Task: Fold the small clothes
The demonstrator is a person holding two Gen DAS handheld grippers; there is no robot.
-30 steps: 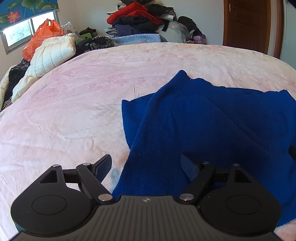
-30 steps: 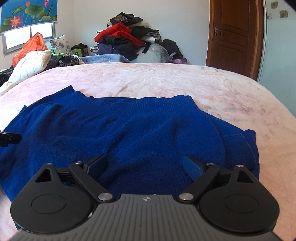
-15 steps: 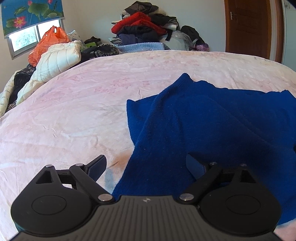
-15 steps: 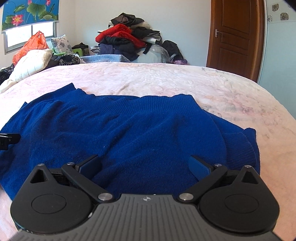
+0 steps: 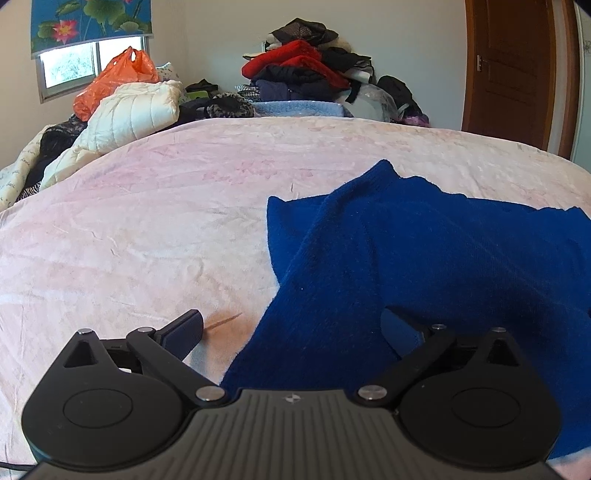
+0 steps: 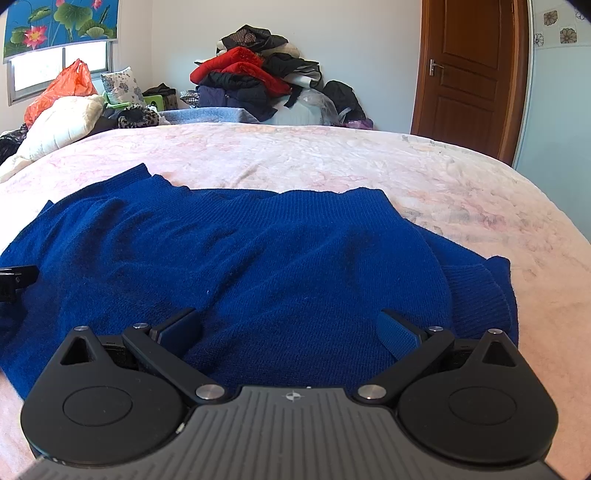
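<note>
A blue sweater (image 6: 258, 266) lay on the bed (image 6: 461, 192); the left gripper (image 5: 291, 328) was opening over its edge, the right gripper (image 6: 291, 328) gaped wide above it.

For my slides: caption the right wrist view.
Open right gripper above a blue sweater spread on a pink bed.

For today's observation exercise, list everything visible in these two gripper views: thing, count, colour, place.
Knitted sweater: one, deep blue, spread flat on the bed's near part.
Bed cover: one, pale pink, crumpled, under the sweater.
Heap of clothes: one, red, black and grey, against the far wall.
Quilted jacket: one, cream, far left bed edge.
Plastic bag: one, orange, below the window.
Wooden door: one, brown, far right.
Lotus picture: one, blue-green, above the window.
Left gripper: black, jaws opening over the sweater's edge.
Right gripper: black, open above the sweater.
</note>
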